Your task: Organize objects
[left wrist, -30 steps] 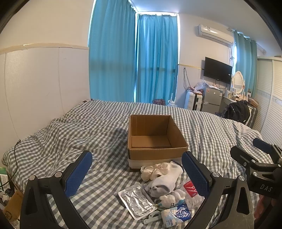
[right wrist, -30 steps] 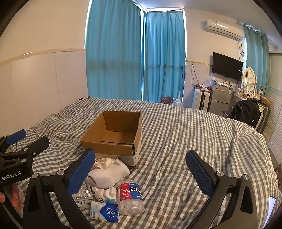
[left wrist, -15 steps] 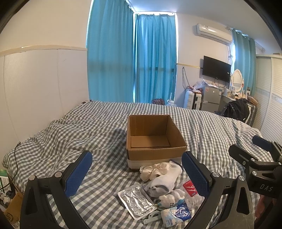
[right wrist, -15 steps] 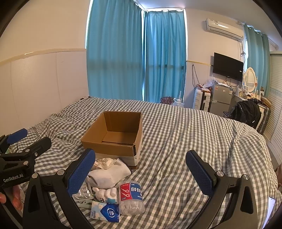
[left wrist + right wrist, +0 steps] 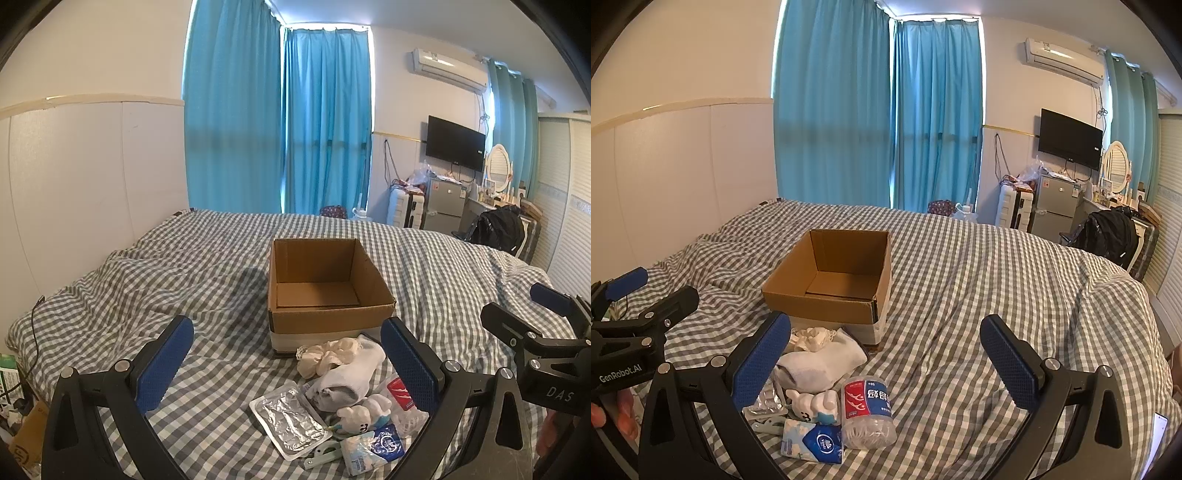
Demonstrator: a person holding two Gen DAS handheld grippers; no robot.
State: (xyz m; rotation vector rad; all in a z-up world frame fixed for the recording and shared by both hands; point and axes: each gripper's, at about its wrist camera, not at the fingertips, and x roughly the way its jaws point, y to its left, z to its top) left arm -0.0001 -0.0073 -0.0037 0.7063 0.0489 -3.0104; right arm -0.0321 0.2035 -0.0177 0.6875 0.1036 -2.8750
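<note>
An open, empty cardboard box [image 5: 325, 291] [image 5: 834, 280] sits on the checked bed. In front of it lies a pile: a cream cloth [image 5: 328, 352], a white sock [image 5: 347, 380] [image 5: 820, 363], a foil packet [image 5: 288, 419], a white toy figure [image 5: 364, 411] [image 5: 812, 404], a tissue pack [image 5: 373, 445] [image 5: 812, 441], a white clip [image 5: 323, 451] and a clear tub with a red-blue label [image 5: 868, 415]. My left gripper [image 5: 286, 365] is open and empty, above the bed left of the pile. My right gripper [image 5: 886, 362] is open and empty, near the pile's right side.
The checked bedspread [image 5: 979, 295] covers the whole bed. A white wall panel [image 5: 85, 177] runs along the left. Blue curtains [image 5: 277, 122], a fridge [image 5: 1052, 201], a TV [image 5: 1069, 138] and a black backpack [image 5: 1108, 236] stand beyond the bed.
Both views have shifted only slightly; the box looks a touch lower and nearer. The objects have not moved and both grippers stay open.
</note>
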